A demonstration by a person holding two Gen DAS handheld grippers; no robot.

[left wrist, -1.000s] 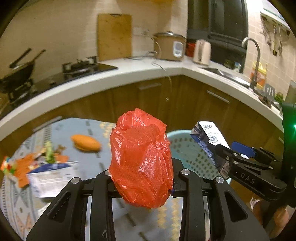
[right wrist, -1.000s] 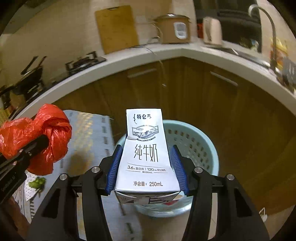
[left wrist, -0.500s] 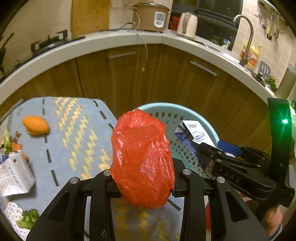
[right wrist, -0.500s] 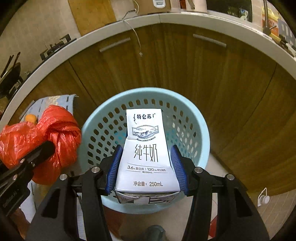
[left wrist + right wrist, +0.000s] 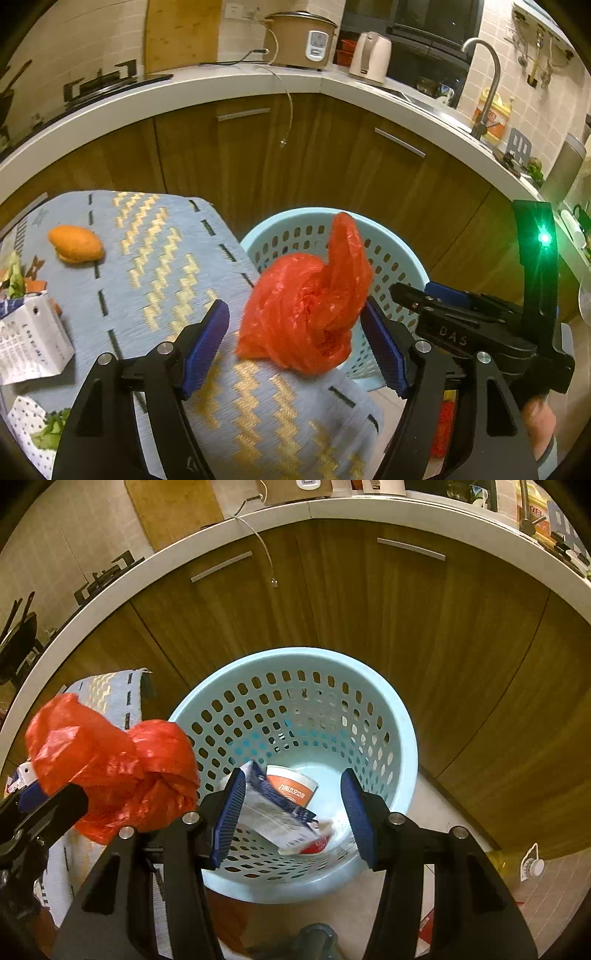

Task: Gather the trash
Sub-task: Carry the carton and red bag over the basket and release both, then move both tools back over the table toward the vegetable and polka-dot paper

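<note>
My left gripper (image 5: pixel 295 343) is open, and the red plastic bag (image 5: pixel 308 314) hangs loose between its fingers at the table edge, beside the light blue perforated basket (image 5: pixel 399 254). My right gripper (image 5: pixel 293 808) is open above the basket (image 5: pixel 391 709). The milk carton (image 5: pixel 277 816) is tumbling inside the basket, next to an orange and white cup (image 5: pixel 291 786). The red bag (image 5: pixel 110 760) shows at the left in the right wrist view, just outside the basket rim.
A table with a blue and gold cloth (image 5: pixel 159 258) carries an orange bun (image 5: pixel 75 243), a crumpled white carton (image 5: pixel 31 339) and vegetable scraps (image 5: pixel 14 273). Wooden cabinets (image 5: pixel 332 155) and a white counter curve behind. The right gripper body (image 5: pixel 480 332) sits close at the right.
Both grippers have opened. The milk carton has dropped from the right gripper into the basket. The red bag has come loose from the left gripper's fingers and tilted toward the basket.
</note>
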